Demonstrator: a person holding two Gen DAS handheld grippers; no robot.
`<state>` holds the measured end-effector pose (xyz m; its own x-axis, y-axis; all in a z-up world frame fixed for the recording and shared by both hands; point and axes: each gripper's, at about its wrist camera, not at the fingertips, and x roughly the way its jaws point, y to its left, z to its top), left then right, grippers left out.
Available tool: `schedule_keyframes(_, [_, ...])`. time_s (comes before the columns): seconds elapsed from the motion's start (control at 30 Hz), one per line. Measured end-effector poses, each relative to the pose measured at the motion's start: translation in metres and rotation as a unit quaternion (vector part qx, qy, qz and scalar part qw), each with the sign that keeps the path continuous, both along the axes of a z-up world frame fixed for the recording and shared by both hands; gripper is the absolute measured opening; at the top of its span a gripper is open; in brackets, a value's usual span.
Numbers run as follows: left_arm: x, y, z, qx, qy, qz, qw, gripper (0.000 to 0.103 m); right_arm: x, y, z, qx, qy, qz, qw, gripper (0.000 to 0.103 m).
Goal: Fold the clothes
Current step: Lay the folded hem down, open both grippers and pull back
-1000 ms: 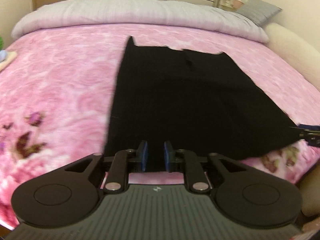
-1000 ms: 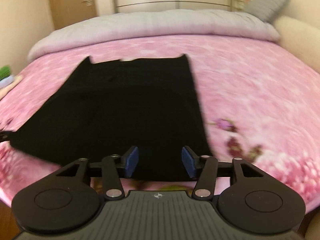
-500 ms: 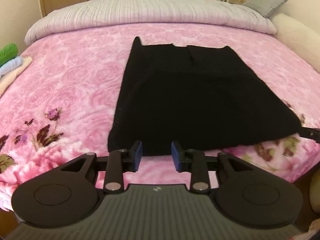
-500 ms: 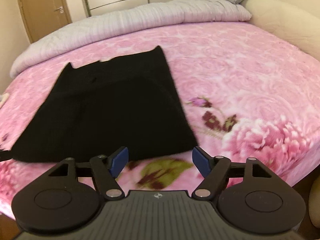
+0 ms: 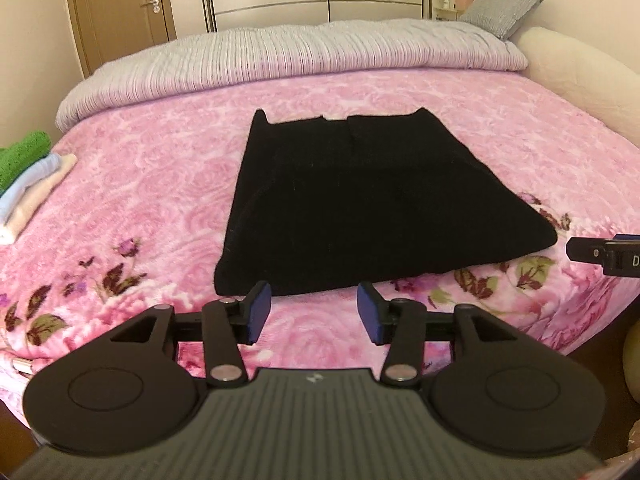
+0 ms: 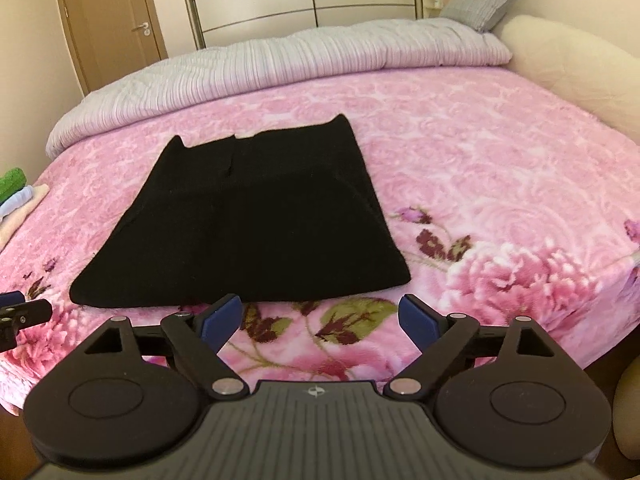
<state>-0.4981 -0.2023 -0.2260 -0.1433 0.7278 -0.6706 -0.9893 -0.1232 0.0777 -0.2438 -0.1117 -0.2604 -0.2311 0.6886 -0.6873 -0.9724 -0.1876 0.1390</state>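
A black garment (image 5: 360, 204) lies folded flat on the pink floral blanket (image 5: 160, 184), its near edge toward me. My left gripper (image 5: 314, 312) hovers just short of that edge with its jaws opening and nothing between the blue pads. In the right wrist view the same black garment (image 6: 248, 220) lies ahead and to the left. My right gripper (image 6: 320, 320) is held over the blanket in front of it, jaws opening wide and empty. The tip of the right gripper (image 5: 600, 254) shows at the right edge of the left wrist view.
A stack of folded clothes (image 5: 28, 184), green on top, sits at the bed's left edge. A grey striped duvet (image 5: 300, 52) runs along the far side, with a grey pillow (image 5: 500, 10) and a cream headboard (image 5: 580, 76) at right. Wardrobe doors and a wooden door stand behind.
Both grippers let go of the garment's near edge, pulled back and up from it, and their jaws spread. The garment now lies flat and still on the blanket.
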Motion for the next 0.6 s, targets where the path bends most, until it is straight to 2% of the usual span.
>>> schedule_keyframes(0.27, [0.009, -0.016, 0.013, 0.01, 0.01, 0.002, 0.9999, 0.047, 0.007, -0.014, 0.009, 0.006, 0.007, 0.005, 1.0, 0.088])
schedule_keyframes(0.6, [0.0, -0.027, 0.008, 0.01, -0.003, 0.018, 0.9998, 0.05, -0.004, -0.014, 0.011, 0.004, -0.008, 0.021, 1.0, 0.088])
